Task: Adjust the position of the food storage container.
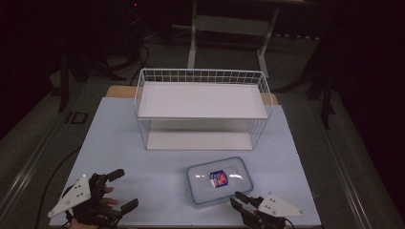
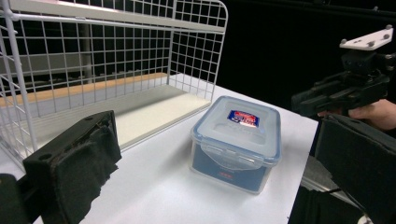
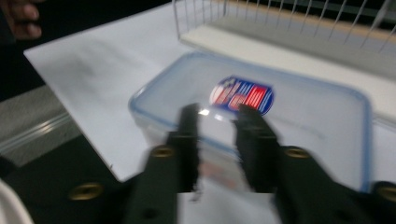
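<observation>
Two grippers near box (image 1: 219, 180): left (image 1: 122, 189) spread wide, right (image 1: 238, 200) nearly closed, pinching nothing (blurred).

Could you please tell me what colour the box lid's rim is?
Blue, around a clear lid; the left gripper view shows it best.

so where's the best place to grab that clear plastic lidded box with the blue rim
Probably across the short width of the clear plastic lidded box, pads on its two long side walls below the blue rim, coming from the person's near edge: it sits flat, and the flat lid offers no handle.
</observation>
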Motion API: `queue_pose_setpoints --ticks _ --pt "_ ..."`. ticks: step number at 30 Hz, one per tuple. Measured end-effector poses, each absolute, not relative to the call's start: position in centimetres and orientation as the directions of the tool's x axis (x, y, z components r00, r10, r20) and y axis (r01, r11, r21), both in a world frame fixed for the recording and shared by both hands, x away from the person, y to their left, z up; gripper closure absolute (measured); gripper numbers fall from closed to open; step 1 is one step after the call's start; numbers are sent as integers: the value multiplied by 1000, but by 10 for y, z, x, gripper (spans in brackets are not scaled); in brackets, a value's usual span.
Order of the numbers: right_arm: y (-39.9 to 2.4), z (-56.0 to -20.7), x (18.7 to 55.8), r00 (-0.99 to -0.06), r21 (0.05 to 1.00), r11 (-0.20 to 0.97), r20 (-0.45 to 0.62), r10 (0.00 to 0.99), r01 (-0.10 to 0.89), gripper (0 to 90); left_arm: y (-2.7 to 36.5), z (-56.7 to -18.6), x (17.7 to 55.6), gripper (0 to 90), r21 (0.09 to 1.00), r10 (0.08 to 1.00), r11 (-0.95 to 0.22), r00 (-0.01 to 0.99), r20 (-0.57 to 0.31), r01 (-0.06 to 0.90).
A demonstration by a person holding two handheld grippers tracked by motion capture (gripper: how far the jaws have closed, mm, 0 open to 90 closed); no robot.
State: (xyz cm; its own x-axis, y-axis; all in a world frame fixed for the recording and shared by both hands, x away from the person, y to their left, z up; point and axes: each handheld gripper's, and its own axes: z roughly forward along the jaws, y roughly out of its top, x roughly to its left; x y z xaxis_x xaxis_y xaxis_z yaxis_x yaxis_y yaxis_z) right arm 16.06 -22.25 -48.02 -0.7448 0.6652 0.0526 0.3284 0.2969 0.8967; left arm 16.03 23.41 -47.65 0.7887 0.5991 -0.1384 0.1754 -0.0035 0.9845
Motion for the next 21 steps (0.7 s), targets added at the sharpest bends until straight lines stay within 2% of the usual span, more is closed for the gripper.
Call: queue_pose_setpoints --ticks 1,2,14,21 --pt "-220 -482 161 -745 887 316 45 665 336 891 234 -477 160 0 984 599 -3 788 -140 177" --pt "-218 -484 161 -745 881 331 36 666 339 899 234 -477 160 0 984 599 -3 789 -141 178" --pt "-202 -498 165 -795 829 451 -11 607 332 900 232 -479 161 0 983 591 -17 795 -136 181" --pt "-192 -504 174 -811 817 475 -17 585 326 900 232 -479 161 0 983 590 -15 795 -138 182"
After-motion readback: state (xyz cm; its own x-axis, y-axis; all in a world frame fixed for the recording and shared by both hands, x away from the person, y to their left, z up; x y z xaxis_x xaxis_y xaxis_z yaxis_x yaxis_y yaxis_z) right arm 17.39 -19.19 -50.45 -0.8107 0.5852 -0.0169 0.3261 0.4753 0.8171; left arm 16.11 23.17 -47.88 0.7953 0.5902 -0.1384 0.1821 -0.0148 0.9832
